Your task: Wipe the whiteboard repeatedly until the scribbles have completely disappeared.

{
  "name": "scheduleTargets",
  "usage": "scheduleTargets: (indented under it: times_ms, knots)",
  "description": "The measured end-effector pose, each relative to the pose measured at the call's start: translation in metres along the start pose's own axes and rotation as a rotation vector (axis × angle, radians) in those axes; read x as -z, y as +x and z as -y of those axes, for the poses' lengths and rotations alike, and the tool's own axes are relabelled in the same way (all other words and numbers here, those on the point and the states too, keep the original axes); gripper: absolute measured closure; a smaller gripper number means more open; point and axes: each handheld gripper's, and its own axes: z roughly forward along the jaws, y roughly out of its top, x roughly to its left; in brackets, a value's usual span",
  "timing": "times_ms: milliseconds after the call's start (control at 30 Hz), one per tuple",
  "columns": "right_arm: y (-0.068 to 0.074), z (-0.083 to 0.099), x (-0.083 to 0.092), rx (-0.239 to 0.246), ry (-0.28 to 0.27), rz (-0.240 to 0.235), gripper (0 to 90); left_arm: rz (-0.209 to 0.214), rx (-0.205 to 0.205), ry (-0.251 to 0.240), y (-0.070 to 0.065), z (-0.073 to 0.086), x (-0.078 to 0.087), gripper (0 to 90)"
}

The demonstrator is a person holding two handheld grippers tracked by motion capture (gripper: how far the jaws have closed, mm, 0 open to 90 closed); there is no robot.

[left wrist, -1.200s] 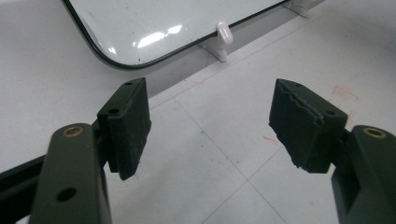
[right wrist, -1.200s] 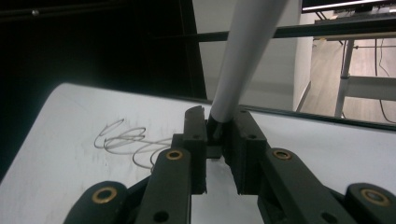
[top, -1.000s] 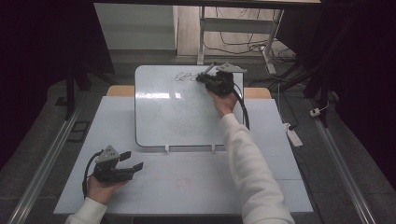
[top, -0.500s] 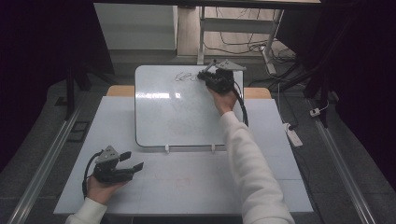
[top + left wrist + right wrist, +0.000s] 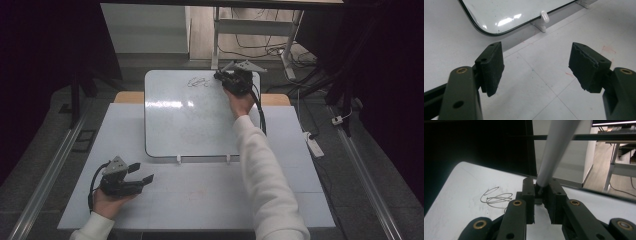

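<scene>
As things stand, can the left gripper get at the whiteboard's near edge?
Probably yes: the left gripper sits open on the table, nothing between it and the whiteboard edge. The right gripper works at the far end.

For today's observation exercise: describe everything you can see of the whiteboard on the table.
The whiteboard is a white, glossy panel with rounded corners and a thin dark edge, lying flat on the pale table toward its far side. Two small white clips sit along its near edge. Ceiling light glares off it. A dark scribble marks its far part, with fainter traces across the middle. The right gripper, shut on a grey marker, is at the scribble.
</scene>
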Motion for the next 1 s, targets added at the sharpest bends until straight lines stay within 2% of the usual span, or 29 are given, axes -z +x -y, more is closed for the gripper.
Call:
scheduleTargets:
  times_ms: [100,133,167,200,233,300,367,400,467,500,533,567,600,633,700,733,767,800,833,867,900,1000]
  knots:
    - [0.017,0.01,-0.002,0.059,0.064,-0.094,77.5,0.002,0.003,0.002,0.001,0.0,-0.001,28.4]
    - [0.022,0.013,-0.003,0.082,0.082,-0.116,77.5,0.002,0.002,0.005,0.001,0.0,-0.001,28.1]
    - [0.025,0.015,-0.002,0.101,0.091,-0.117,77.5,0.002,0.002,0.005,0.001,0.0,-0.001,28.0]
    - [0.023,0.015,-0.001,0.104,0.091,-0.114,77.5,0.0,-0.001,0.004,0.0,0.0,-0.001,28.0]
    - [0.019,0.013,0.0,0.084,0.084,-0.105,77.5,0.0,-0.001,0.002,0.0,0.0,0.0,28.0]
    - [0.012,0.01,0.003,0.051,0.051,-0.046,77.5,-0.001,-0.001,-0.002,-0.001,0.0,0.001,28.0]
    - [0.009,0.009,0.004,0.033,0.043,-0.044,77.5,0.0,-0.001,-0.002,-0.001,0.0,0.001,28.0]
    - [0.016,0.013,0.004,0.037,0.053,-0.062,77.5,0.002,-0.002,0.001,0.0,0.0,0.0,28.0]
    - [0.024,0.017,0.002,0.077,0.084,-0.095,77.5,0.004,0.0,0.002,0.001,0.0,-0.001,28.0]
    - [0.026,0.017,0.002,0.096,0.088,-0.089,77.5,0.004,0.0,0.002,0.001,0.0,-0.001,28.0]
    - [0.024,0.016,0.002,0.092,0.085,-0.088,77.5,0.004,-0.002,0.003,0.0,0.0,-0.001,28.0]
    - [0.02,0.013,0.002,0.069,0.065,-0.068,77.5,0.004,-0.002,0.003,-0.001,0.0,-0.001,28.0]
    - [0.02,0.013,0.002,0.069,0.065,-0.068,77.5,0.004,-0.002,0.003,-0.001,0.0,-0.001,28.0]
    - [0.009,0.005,0.001,0.016,0.016,-0.018,77.5,0.005,-0.007,0.003,-0.002,0.0,0.0,28.0]
    - [0.008,0.002,-0.002,-0.015,0.006,-0.018,77.5,0.004,-0.003,-0.001,-0.001,0.0,0.0,28.0]
    - [0.012,0.004,-0.004,0.002,0.018,-0.03,77.5,0.004,0.0,-0.001,0.0,0.0,0.0,28.0]
    - [0.019,0.007,-0.007,0.024,0.037,-0.063,77.5,0.004,0.0,-0.001,0.0,0.0,0.0,28.0]
    - [0.019,0.007,-0.007,0.024,0.037,-0.063,77.5,0.004,0.002,-0.002,0.001,0.0,0.0,28.0]
    - [0.032,0.012,-0.011,0.075,0.081,-0.114,77.5,0.007,0.004,-0.002,0.001,0.0,0.0,28.0]
    - [0.035,0.012,-0.012,0.099,0.088,-0.112,77.5,0.005,0.003,0.002,0.001,0.0,-0.001,28.0]
    - [0.033,0.01,-0.012,0.104,0.089,-0.112,77.5,0.005,-0.002,0.004,0.001,0.0,0.0,28.0]
    - [0.017,0.002,-0.008,0.046,0.019,-0.019,77.4,0.003,-0.001,-0.003,-0.001,0.0,0.001,28.0]
